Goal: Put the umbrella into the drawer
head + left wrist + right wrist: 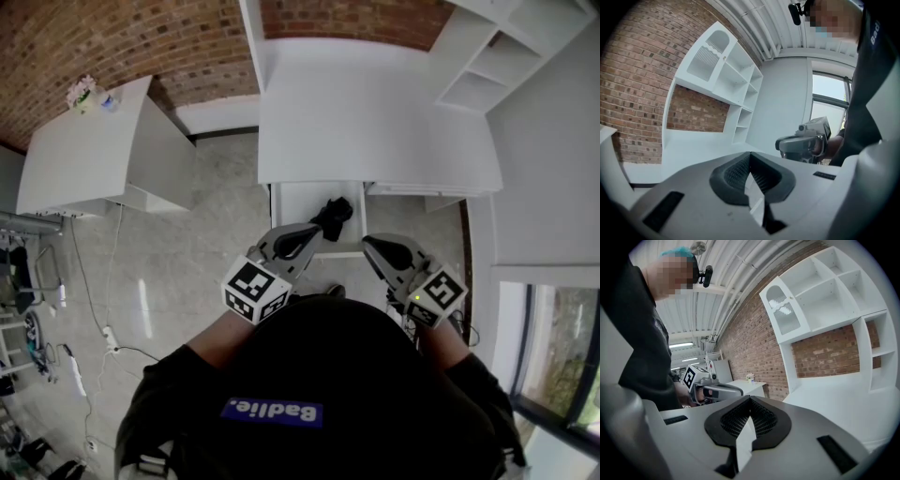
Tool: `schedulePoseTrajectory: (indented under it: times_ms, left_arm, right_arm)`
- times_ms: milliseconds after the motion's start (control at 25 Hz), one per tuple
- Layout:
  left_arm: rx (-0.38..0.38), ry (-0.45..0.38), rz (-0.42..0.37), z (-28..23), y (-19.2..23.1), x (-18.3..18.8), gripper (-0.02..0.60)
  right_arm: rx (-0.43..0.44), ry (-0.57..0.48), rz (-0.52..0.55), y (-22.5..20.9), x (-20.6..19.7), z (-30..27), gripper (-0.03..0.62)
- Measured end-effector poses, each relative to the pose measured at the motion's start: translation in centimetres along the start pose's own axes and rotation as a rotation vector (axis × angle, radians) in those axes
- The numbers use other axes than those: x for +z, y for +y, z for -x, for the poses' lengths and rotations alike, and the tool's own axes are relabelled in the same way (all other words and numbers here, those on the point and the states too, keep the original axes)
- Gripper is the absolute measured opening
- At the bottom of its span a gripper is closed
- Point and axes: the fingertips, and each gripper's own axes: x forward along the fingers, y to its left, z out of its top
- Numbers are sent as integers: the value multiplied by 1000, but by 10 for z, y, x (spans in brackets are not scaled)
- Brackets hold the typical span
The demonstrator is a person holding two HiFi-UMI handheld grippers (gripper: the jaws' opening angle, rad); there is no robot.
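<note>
In the head view the white desk's (375,122) drawer (298,204) stands pulled open. A black folded umbrella (334,217) lies inside it toward the right. My left gripper (317,232) is shut and holds nothing, its tips over the drawer's front edge beside the umbrella. To its right, my right gripper (368,244) hangs just in front of the drawer, also shut and holding nothing. The left gripper view shows its pads (750,157) closed together, with the right gripper (804,142) beyond. From the right gripper view, its closed pads (750,401) and the left gripper (714,390) are seen.
A white side table (89,155) with a small flower pot (82,92) stands at the left. White shelving (502,52) rises over the desk's right side. Cables and a power strip (105,337) lie on the floor at left. A window (555,370) is at right.
</note>
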Motion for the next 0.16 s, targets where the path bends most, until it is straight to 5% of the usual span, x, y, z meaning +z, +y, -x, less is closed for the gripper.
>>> schedulePoseTrajectory:
  times_ms: [160]
  left_arm:
    - [-2,4,-14,4,-1,6,3]
  right_arm:
    - [0,-1,-10,3,1,2,29]
